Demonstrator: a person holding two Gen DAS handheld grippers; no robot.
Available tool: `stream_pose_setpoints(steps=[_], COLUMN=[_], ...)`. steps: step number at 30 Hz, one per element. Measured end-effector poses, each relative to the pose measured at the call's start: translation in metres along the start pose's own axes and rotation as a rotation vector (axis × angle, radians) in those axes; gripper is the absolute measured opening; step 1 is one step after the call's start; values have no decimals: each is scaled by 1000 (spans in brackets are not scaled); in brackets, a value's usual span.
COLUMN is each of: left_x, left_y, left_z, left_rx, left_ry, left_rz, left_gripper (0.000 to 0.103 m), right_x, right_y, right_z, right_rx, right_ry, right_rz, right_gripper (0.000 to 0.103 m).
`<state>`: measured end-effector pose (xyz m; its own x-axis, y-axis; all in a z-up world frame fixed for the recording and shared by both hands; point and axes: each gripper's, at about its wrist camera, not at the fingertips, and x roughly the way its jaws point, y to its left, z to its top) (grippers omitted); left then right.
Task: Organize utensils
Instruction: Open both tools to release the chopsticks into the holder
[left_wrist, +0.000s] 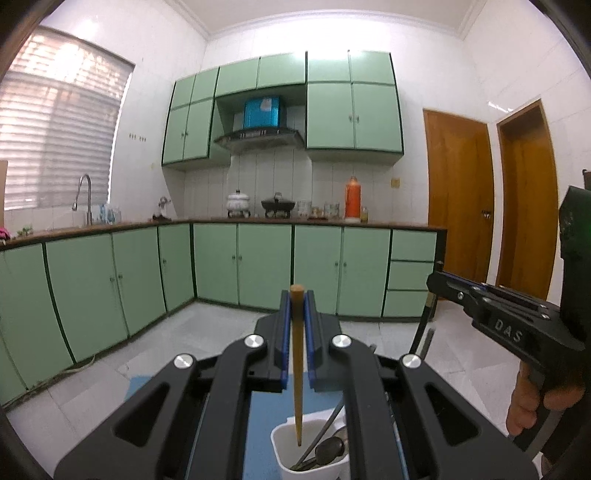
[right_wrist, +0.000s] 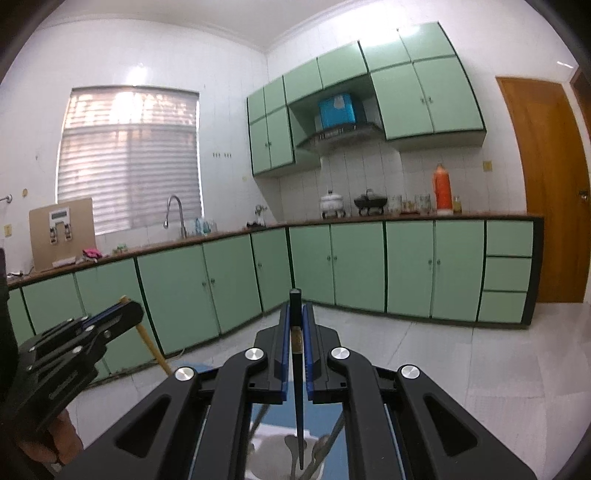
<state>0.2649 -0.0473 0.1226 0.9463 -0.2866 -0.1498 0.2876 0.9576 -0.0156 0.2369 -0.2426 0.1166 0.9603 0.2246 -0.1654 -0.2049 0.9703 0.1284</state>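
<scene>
Chopsticks: tan one (left_wrist: 297, 354) in left view, black one (right_wrist: 296, 369) in right.

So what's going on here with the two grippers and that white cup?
A person is sorting utensils with two handheld grippers. The left tool is shut on a tan wooden chopstick, whose tip hangs over a white utensil cup that already holds metal spoons. The right tool is shut on a dark chopstick, also pointing down over the cup. Neither chopstick is released.
</scene>
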Motion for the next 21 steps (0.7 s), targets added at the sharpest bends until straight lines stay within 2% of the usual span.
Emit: stream_pose_setpoints(steps=[13,21], left_x=[34,22], left_y=[22,29], left_z=[-46,-51], left_rx=[-27,-31], left_ry=[120,112], left_rz=[4,7], left_gripper=[6,7], right_x=[22,15], right_y=[-8,-9], right_z=[-49,-55], right_rx=[41,42], right_ry=[96,87], right_rz=[-1,0], right_gripper=[7,7])
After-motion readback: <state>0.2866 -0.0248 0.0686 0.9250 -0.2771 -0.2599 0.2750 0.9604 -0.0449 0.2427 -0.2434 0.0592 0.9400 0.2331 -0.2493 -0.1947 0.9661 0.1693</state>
